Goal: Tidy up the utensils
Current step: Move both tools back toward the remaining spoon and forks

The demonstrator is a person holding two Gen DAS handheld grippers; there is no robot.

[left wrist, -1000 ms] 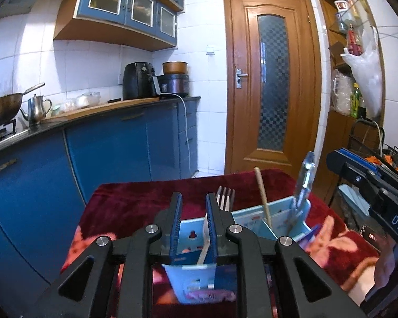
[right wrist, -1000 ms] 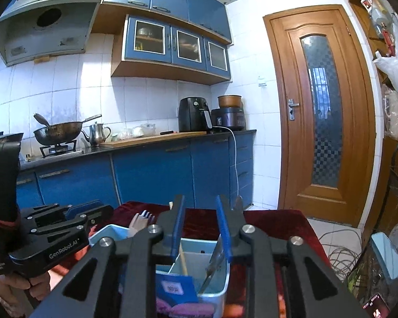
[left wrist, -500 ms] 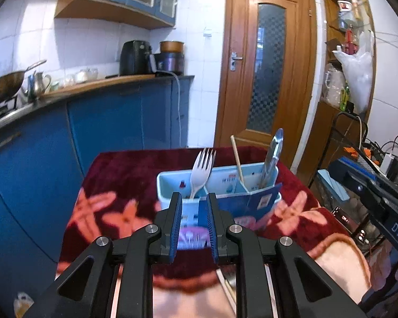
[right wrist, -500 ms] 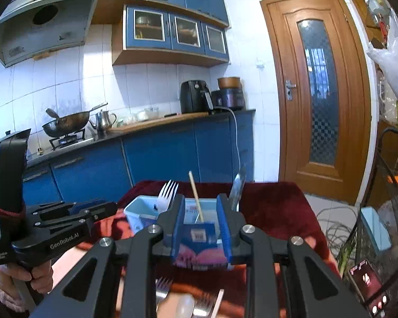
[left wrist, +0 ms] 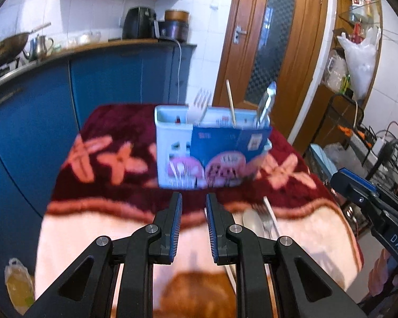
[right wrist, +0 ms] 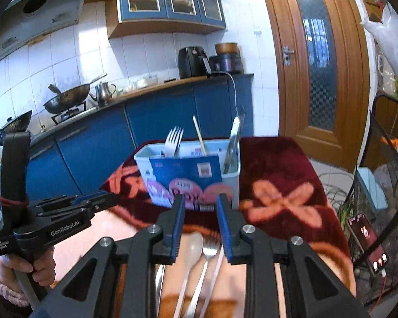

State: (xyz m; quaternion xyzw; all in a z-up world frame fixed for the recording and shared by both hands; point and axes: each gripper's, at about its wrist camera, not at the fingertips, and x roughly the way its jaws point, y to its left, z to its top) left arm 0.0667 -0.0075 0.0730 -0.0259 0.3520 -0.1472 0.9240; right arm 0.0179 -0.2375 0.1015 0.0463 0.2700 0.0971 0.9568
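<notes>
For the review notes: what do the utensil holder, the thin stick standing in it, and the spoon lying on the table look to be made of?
Utensil holder: likely plastic, pale blue, smooth thin walls with a rounded rim; a printed blue and pink label, possibly card, covers its front.
Thin stick: pale tan and matte, looks like wood or bamboo, probably a chopstick.
Spoon: light, glossy bowl on a slim shiny handle, apparently polished metal, though blur leaves it open.

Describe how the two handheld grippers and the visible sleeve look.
Both the left gripper and right gripper are black plastic linkages with silver pivot bolts and blue ribbed pads. The left gripper's body reads "GenRobot.AI" in white; red cord wraps its upright handle. The sleeve is dark with a fuzzy pink cuff.
</notes>
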